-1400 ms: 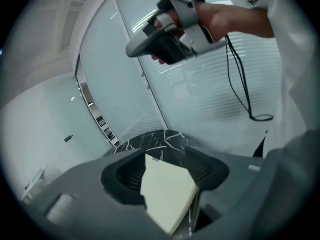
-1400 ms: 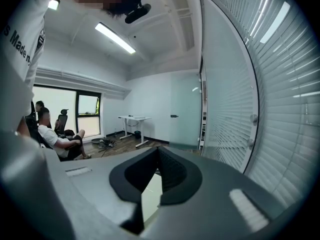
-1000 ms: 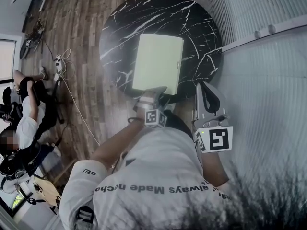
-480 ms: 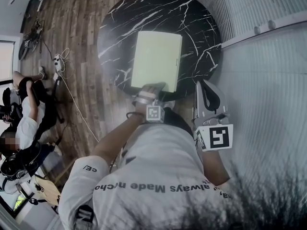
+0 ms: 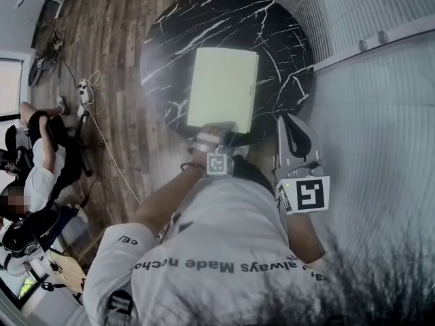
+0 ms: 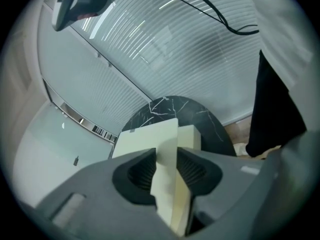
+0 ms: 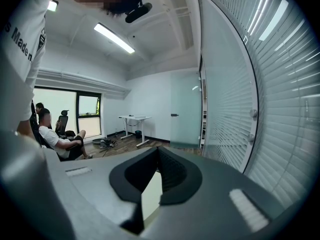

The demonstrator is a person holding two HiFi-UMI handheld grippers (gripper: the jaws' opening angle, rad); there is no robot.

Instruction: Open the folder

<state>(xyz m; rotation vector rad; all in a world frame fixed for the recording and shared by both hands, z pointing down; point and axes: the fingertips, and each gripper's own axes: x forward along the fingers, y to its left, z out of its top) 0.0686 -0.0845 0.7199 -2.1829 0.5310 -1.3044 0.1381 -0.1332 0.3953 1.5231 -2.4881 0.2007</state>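
Note:
A pale yellow-green folder (image 5: 223, 87) lies closed on the round black marble table (image 5: 279, 32). My left gripper (image 5: 219, 126) is at the folder's near edge. In the left gripper view the folder's edge (image 6: 150, 136) stands between the ribbed pads of the left gripper (image 6: 166, 155). The jaws are closing and the pads touch it on both sides. My right gripper (image 5: 284, 119) hangs off the table's near right rim, away from the folder. In its own view the right gripper (image 7: 159, 151) has its tips together and holds nothing.
A glass wall with blinds (image 5: 367, 19) runs close along the right. On the wooden floor at the left lie a power strip and cables (image 5: 83, 87). A seated person (image 5: 34, 175) is beyond them. A white desk (image 7: 135, 121) stands far across the room.
My left gripper has rolled slightly and settled at the folder's near edge. The right gripper has stayed where it was.

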